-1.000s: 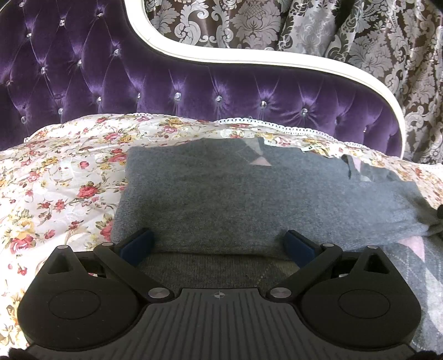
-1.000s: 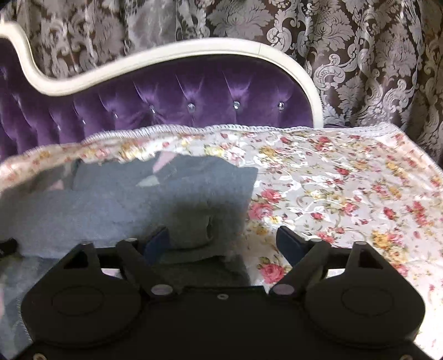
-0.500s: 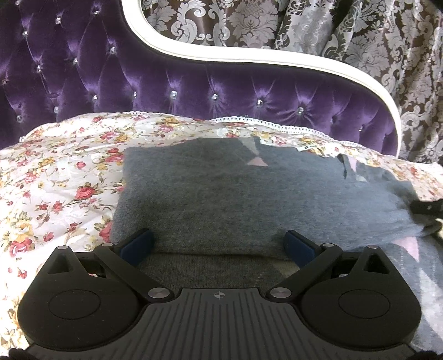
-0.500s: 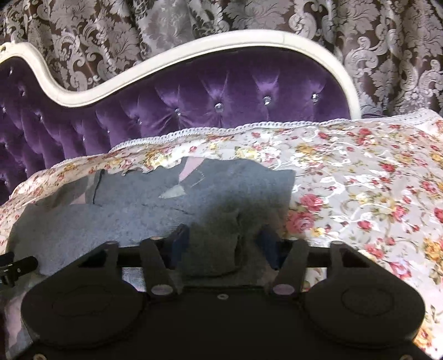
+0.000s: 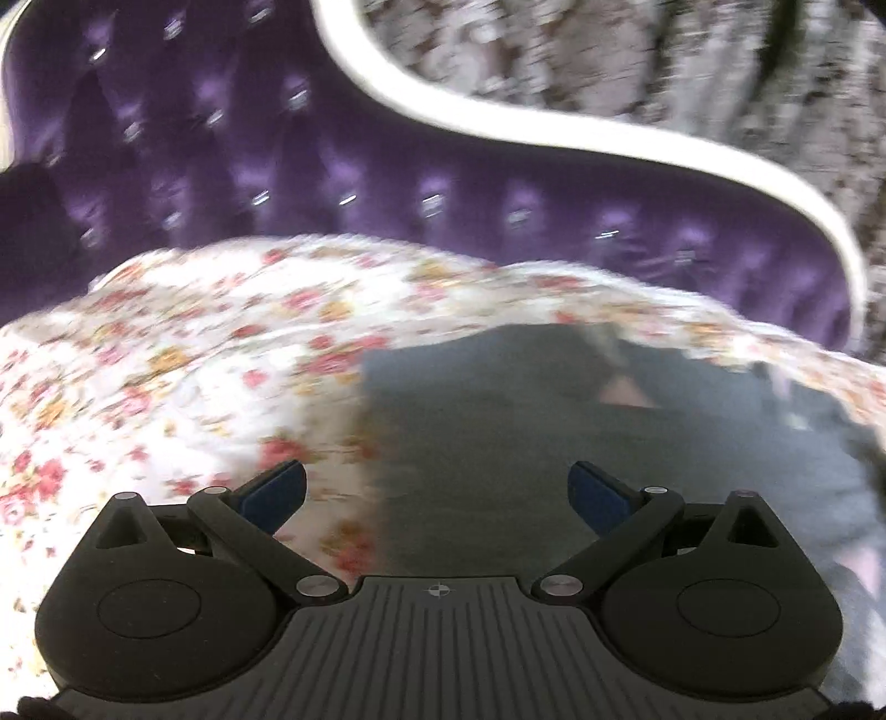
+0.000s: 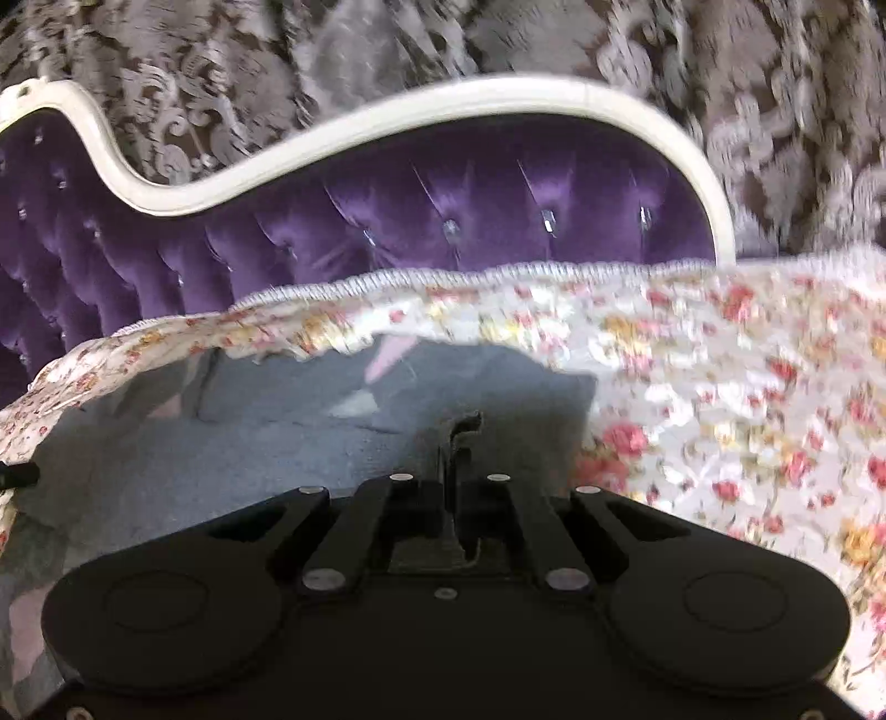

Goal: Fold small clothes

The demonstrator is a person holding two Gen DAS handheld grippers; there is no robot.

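A grey knit sweater [image 5: 581,443] with pale pink diamond patches lies folded on a floral bedspread [image 5: 194,360]. My left gripper [image 5: 437,493] is open and empty, its blue pads spread over the sweater's left edge; this view is blurred by motion. In the right wrist view the sweater [image 6: 249,443] fills the lower left. My right gripper [image 6: 457,487] is shut on a fold of the sweater's cloth near its right edge, and a thin strip of grey knit sticks up between the closed fingers.
A purple tufted headboard [image 6: 443,221] with a white curved frame [image 6: 498,97] stands behind the bed. Patterned grey-brown curtains [image 6: 387,50] hang behind it. The floral bedspread [image 6: 747,387] extends to the right of the sweater.
My right gripper has closed from wide open onto a fold of the sweater. My left gripper has stayed open and shifted left, so the sweater's left edge now lies between its fingers.
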